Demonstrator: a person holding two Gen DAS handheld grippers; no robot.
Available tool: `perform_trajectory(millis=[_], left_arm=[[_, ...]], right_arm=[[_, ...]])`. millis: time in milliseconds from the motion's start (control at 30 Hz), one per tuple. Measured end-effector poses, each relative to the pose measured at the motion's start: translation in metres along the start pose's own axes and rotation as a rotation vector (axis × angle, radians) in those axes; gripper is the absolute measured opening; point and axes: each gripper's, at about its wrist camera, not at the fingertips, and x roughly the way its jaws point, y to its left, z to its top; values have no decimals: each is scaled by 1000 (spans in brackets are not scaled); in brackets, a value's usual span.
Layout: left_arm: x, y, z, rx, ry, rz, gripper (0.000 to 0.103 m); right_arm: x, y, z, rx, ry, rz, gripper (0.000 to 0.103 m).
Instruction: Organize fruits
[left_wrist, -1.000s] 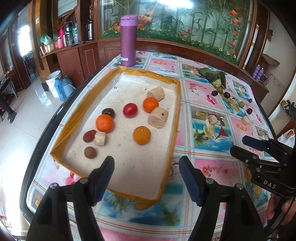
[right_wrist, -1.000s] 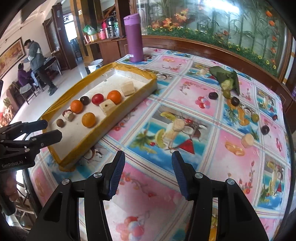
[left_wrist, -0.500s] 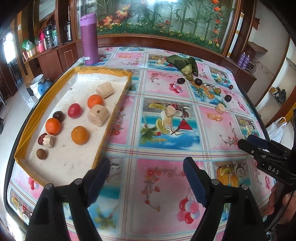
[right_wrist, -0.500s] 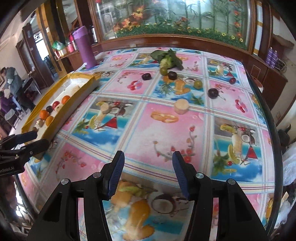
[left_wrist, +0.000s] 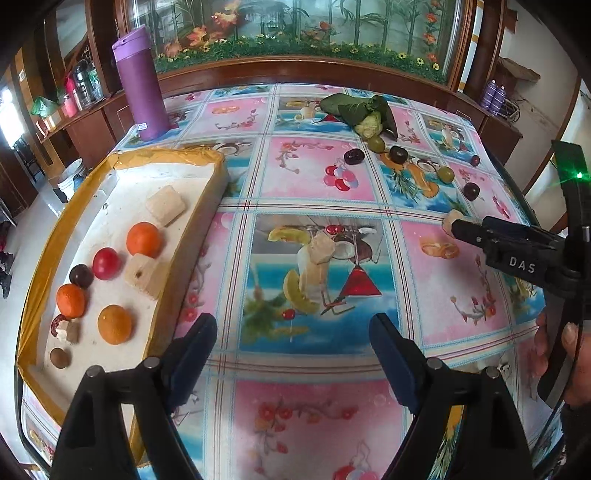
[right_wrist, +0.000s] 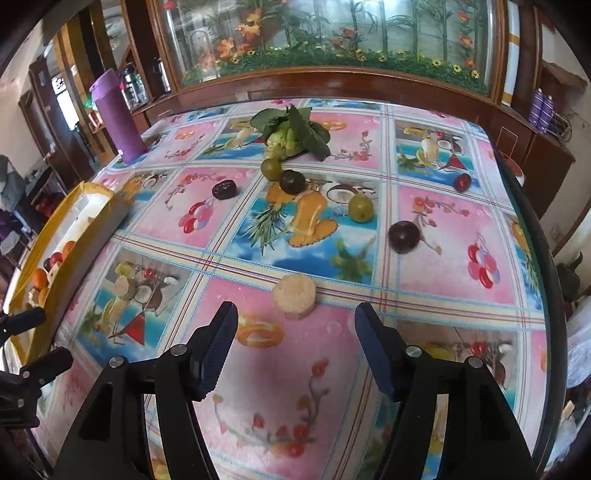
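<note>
From the right wrist view the near wall of the yellow tray hides most of what lies inside; only the tops of a few orange and red fruits show above it. The left tool is cut off by that picture's left edge, so its body is out of sight. In the left wrist view the right tool covers part of a pale round piece on the counter, and the hand holding it is cut by the right edge. A leafy bundle at the far side covers something pale green I cannot name. The bottles on the far right sideboard are too small to read.
</note>
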Motion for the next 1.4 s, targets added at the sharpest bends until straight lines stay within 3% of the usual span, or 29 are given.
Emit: perform_trajectory(millis=[100, 300, 367, 433, 567, 667, 1067, 1400], left_arm=[[9, 1, 8, -7, 10, -6, 86], [30, -8, 25, 23, 8, -6, 86], [38, -10, 30, 19, 5, -9, 86], [44, -13, 33, 11, -2, -27, 77], [62, -14, 35, -4, 34, -48, 39], [58, -15, 35, 9, -13, -62, 24], [30, -13, 14, -31, -1, -145, 24], [-13, -8, -10, -34, -33, -185, 24]], right_arm=[[18, 1, 3, -14, 22, -14, 64], [24, -2, 1, -46, 10, -34, 32], [24, -3, 2, -51, 3, -35, 29], [23, -5, 1, -42, -5, -28, 29], [23, -3, 2, -46, -10, -30, 29], [22, -3, 2, -48, -16, -35, 29], [-5, -3, -9, -33, -37, -46, 29], [-43, 8, -39, -36, -45, -55, 29]])
